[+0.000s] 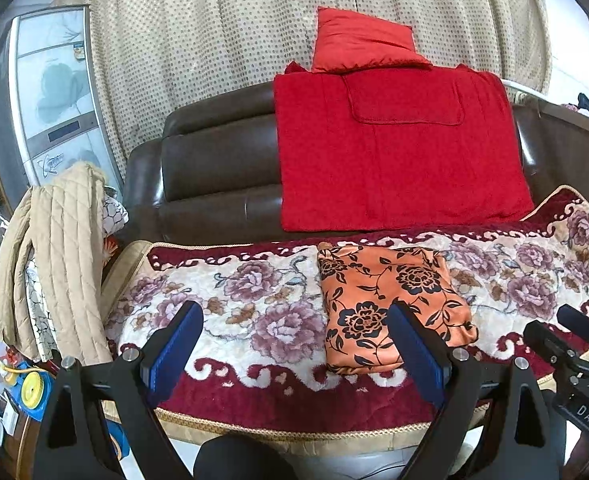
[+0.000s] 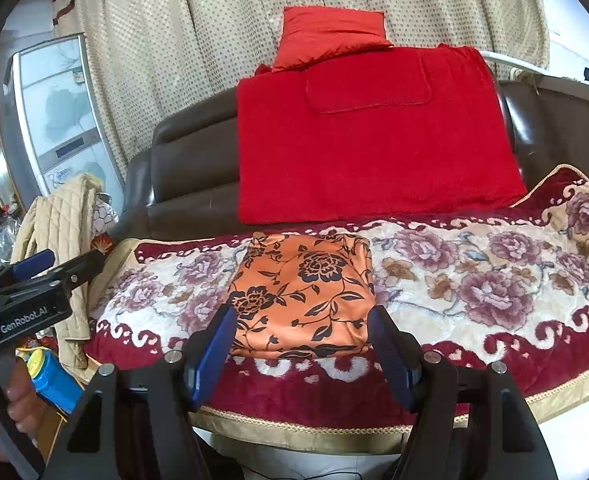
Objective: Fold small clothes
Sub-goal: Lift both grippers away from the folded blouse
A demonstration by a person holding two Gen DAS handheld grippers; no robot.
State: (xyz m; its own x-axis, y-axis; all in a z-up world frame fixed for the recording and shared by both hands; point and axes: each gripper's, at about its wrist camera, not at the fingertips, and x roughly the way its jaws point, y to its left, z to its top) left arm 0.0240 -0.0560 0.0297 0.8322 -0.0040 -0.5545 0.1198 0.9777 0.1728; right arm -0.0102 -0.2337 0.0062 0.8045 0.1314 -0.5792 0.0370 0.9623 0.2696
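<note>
Floral plush blanket (image 2: pixel 474 264) covers sofa seat, gold trim along front edge, bare stretches on both sides of the cloth. Orange floral cloth (image 2: pixel 306 292), folded into a rectangle, lies flat mid-seat, just ahead of right gripper (image 2: pixel 302 360), ahead-right of left gripper (image 1: pixel 294 360). Both grippers spread wide, holding nothing. Red towel (image 1: pixel 394 152) drapes brown leather backrest.

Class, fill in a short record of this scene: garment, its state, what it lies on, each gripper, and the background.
garment: orange floral cloth
state: folded into a compact rectangle
lies on: flowered sofa cover
left gripper: open, empty
right gripper: open, empty, short of the cloth
background: red blanket over sofa back, red cushion on top
</note>
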